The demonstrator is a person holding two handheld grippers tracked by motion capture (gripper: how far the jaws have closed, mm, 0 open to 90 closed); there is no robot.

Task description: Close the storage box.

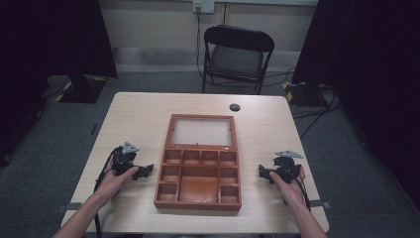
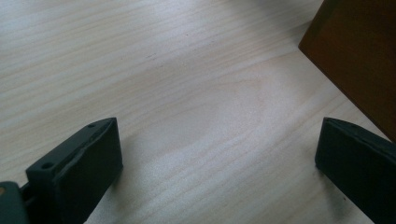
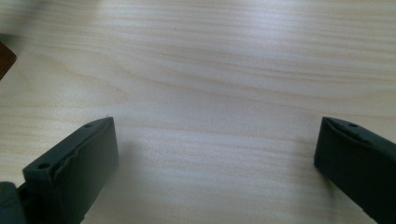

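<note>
One wooden box [image 1: 198,173] is lying open at the middle of the table [image 1: 143,114], its glass-paned lid [image 1: 201,132] folded back flat toward twelve o'clock. I am counting nine small compartments around one large central well: four across the top row, two down the left side, two down the right, and a further small one at each lower corner is hard to separate from these, so the count is approximate. All look bare inside.

Two grippers are sitting on the table, one in each hand. The left gripper [image 1: 144,171] is lying at nine o'clock from the box, near its left wall but apart from it; in the left gripper view the left gripper [image 2: 215,158] is showing its jaws spread wide over bare wood, with the box's brown side [image 2: 355,60] at roughly two o'clock. The right gripper [image 1: 263,173] is resting at three o'clock from the box, also apart from it; in the right gripper view the right gripper [image 3: 215,154] is likewise released, jaws wide, holding nothing, a brown corner of the box [image 3: 5,58] just peeking in at ten o'clock.

The table is pale woodgrain with one dark round grommet [image 1: 235,107] toward twelve o'clock. Beyond it one black folding chair [image 1: 236,57] is standing against the wall. Grey carpet is underfoot, dark curtains are hanging at both sides, and cables are trailing on the floor at two o'clock.
</note>
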